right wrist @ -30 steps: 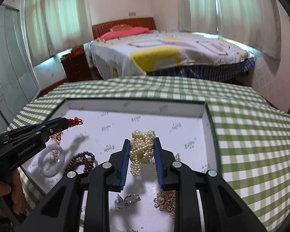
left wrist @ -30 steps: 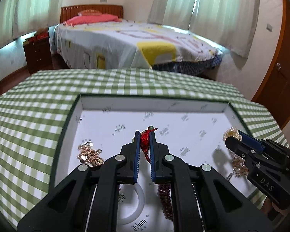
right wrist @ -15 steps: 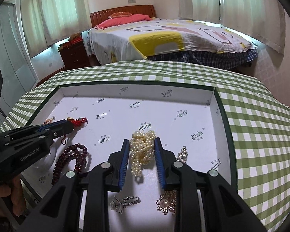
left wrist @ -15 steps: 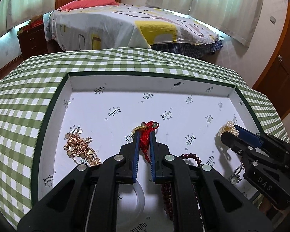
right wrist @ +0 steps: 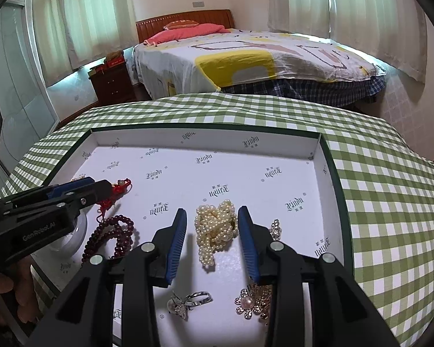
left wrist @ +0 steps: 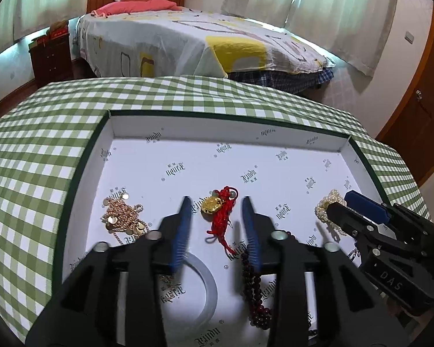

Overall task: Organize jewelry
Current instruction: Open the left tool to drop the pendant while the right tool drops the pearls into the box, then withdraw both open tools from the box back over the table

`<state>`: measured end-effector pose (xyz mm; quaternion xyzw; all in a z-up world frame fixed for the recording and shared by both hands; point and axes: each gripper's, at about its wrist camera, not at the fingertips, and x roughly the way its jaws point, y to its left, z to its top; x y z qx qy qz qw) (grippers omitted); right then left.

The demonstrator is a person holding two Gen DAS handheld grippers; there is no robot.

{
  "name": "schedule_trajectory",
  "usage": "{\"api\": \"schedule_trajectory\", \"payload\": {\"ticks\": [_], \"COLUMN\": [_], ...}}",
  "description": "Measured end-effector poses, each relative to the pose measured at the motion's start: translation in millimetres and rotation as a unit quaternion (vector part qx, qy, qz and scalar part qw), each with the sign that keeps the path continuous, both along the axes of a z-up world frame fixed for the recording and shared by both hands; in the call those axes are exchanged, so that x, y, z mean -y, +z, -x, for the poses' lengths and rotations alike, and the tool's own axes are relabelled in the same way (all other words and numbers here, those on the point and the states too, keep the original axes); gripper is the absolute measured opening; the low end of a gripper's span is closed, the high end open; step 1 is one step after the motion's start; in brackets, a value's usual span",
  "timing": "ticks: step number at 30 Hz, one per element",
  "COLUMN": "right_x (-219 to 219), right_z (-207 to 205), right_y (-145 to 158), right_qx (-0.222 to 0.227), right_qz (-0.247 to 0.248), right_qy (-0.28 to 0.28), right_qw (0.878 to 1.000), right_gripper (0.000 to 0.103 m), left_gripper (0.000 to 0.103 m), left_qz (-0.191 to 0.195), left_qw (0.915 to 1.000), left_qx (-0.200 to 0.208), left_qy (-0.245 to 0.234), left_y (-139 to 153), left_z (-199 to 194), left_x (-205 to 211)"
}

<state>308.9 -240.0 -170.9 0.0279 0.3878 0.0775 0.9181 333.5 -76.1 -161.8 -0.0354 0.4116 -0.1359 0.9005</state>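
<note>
A white tray (left wrist: 136, 133) with a dark green rim holds the jewelry. My left gripper (left wrist: 217, 202) is open, its jaws either side of a red knotted cord with a gold charm (left wrist: 220, 214) lying on the tray floor. My right gripper (right wrist: 212, 212) is open around a heap of pearl strands (right wrist: 215, 228) resting on the tray. The pearls (left wrist: 327, 202) and right gripper also show at the right of the left wrist view. The left gripper (right wrist: 107, 188) shows at the left of the right wrist view, beside the red cord (right wrist: 115, 193).
A gold coin chain (left wrist: 121, 217), a clear bangle (left wrist: 208, 280) and dark red beads (left wrist: 254, 295) lie in the tray. A silver ring (right wrist: 191, 300), a pearl flower brooch (right wrist: 250, 303) and a crystal piece (right wrist: 275, 228) lie near my right gripper. The tray sits on a green checked tablecloth (right wrist: 390, 202).
Both grippers have opened and let go. The red cord and the pearl strands now lie on the tray floor between the spread jaws.
</note>
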Motion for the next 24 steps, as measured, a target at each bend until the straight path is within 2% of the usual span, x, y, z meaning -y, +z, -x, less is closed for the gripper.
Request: {"api": "schedule_trajectory", "payload": {"ticks": [3,8,18,24], "right_x": [-1,-4,-5,-5], "right_z": [2,6,26,47], "right_y": [2,7,24,32], "right_qx": [0.005,0.015,0.039,0.050], "right_qz": [0.002,0.005,0.003,-0.003], "right_qy": [0.001,0.002,-0.003,-0.007], "right_qw": [1.000,1.000,0.999,0.999], "right_gripper": [0.044,0.045,0.050,0.051], "left_gripper": [0.048,0.058,0.066,0.068], "left_qz": [-0.006,-0.023,-0.045,-0.042], "left_qw": [0.9998,0.9987,0.9934,0.9920], "left_qx": [0.017,0.046,0.105,0.116], "left_qy": [-0.001,-0.003,0.014,0.029], "left_y": [5,13,33,40], "left_z": [5,14,48,75], "left_x": [1,4,-7,-21]}}
